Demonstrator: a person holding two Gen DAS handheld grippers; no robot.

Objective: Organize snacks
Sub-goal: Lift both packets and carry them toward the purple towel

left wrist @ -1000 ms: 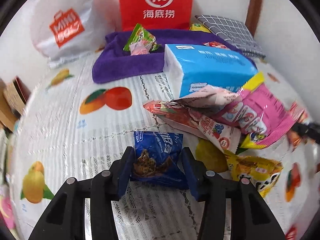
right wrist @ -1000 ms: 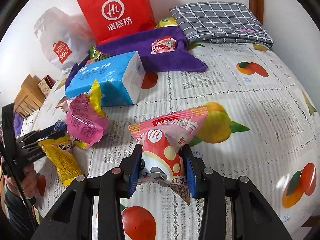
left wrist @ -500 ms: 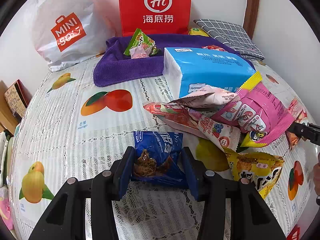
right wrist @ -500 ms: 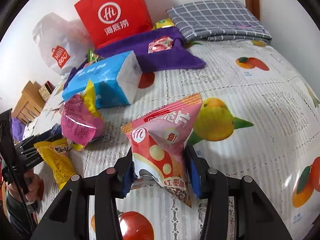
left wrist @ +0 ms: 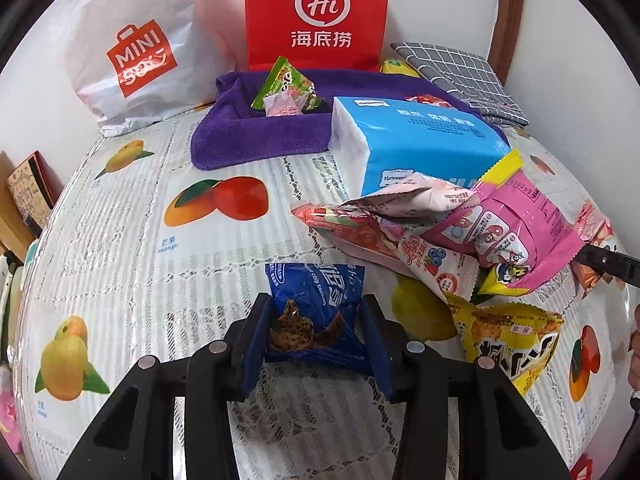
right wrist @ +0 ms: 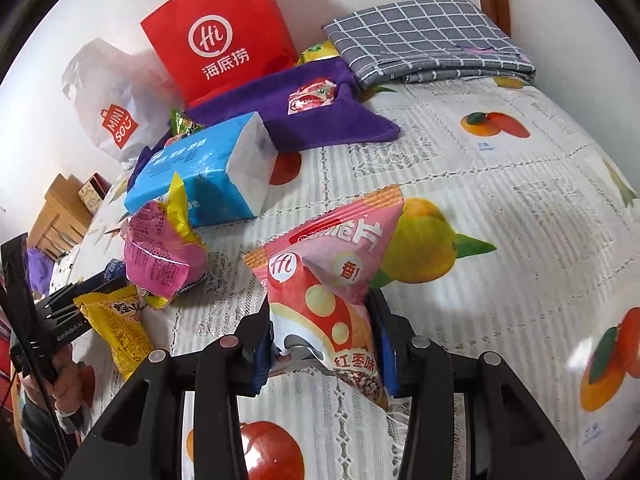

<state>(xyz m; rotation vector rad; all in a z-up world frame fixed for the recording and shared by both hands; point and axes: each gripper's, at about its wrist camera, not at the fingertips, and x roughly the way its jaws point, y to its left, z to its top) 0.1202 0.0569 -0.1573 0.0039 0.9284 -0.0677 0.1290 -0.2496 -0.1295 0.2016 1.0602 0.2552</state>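
While both claws are clamped, left gripper (left wrist: 316, 336) pinching one blue cookie packet (left wrist: 316, 304) low over the fruit-print tablecloth (left wrist: 120, 264), right gripper (right wrist: 324, 340) squeezing one pink crisps bag (right wrist: 332, 280) lifted off it, one tissue pack (left wrist: 416, 140) beyond, one purple towel (right wrist: 320, 120) farther, grey checked cloth (right wrist: 424, 40) fully seen only from the right wrist.

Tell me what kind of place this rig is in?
Most likely a home, at a table. A fruit-print tablecloth covers it, shopping bags, a red paper bag and a white plastic bag, lean on the wall, and a tissue pack sits among loose snack packets.
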